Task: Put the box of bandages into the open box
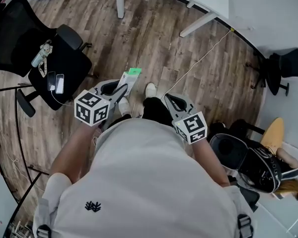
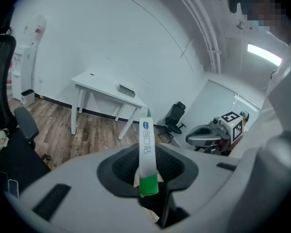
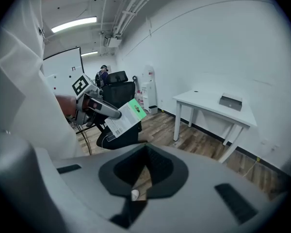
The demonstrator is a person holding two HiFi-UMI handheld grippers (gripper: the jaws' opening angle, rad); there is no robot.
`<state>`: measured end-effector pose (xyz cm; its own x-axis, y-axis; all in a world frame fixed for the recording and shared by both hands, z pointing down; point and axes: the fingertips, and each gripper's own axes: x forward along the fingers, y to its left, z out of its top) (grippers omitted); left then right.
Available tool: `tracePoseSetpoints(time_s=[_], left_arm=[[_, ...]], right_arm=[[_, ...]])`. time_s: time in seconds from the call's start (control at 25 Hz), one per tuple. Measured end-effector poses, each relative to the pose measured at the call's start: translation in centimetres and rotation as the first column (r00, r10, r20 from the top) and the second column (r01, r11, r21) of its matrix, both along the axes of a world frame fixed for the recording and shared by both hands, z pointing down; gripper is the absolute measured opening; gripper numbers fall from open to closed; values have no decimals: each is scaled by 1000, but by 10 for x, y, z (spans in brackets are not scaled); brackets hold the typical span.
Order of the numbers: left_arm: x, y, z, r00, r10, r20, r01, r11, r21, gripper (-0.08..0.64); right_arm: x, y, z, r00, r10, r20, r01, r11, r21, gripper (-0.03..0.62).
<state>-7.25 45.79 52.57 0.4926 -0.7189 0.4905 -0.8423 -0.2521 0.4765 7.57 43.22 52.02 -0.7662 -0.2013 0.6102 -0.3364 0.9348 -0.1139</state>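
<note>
Wood-plank floor (image 1: 188, 48) spreads below me, with a white table (image 3: 213, 108) against the wall and a black office chair (image 1: 64, 63) to my left. I hold both tools in front of my waist. My left gripper (image 1: 123, 89) is clamped on the box of bandages (image 1: 130, 79), its green end pointing away from me, above the floor. My right gripper (image 1: 167, 99) has its jaws closed together, holding nothing.

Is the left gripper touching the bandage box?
Touching. The left gripper view shows the box pinched in the left gripper, sticking up from it.
</note>
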Motion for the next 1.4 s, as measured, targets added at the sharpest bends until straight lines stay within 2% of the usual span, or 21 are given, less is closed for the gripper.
tracePoseSetpoints(time_s=[0.28, 0.6, 0.76, 0.92, 1.12, 1.4], left_arm=[[13, -59, -3, 999, 40, 1, -40, 999, 18, 96], [0, -146, -18, 998, 34, 51, -35, 999, 11, 96], [2, -193, -26, 998, 24, 66, -25, 999, 20, 97], [9, -240, -29, 997, 29, 71, -31, 999, 32, 97], [6, -279, -33, 998, 41, 55, -42, 999, 29, 97], [-15, -349, -32, 994, 108, 30, -109, 993, 35, 95]], right_arm=[[5, -49, 5, 999, 49, 19, -49, 999, -4, 6], [-20, -151, -6, 994, 41, 104, -43, 999, 22, 11], [-18, -195, -11, 991, 36, 128, -40, 999, 30, 40], [-7, -233, -4, 991, 42, 129, -45, 999, 19, 38], [-7, -259, 6, 988, 91, 123, -89, 996, -26, 35], [-29, -313, 2, 975, 186, 123, -184, 982, -29, 32]])
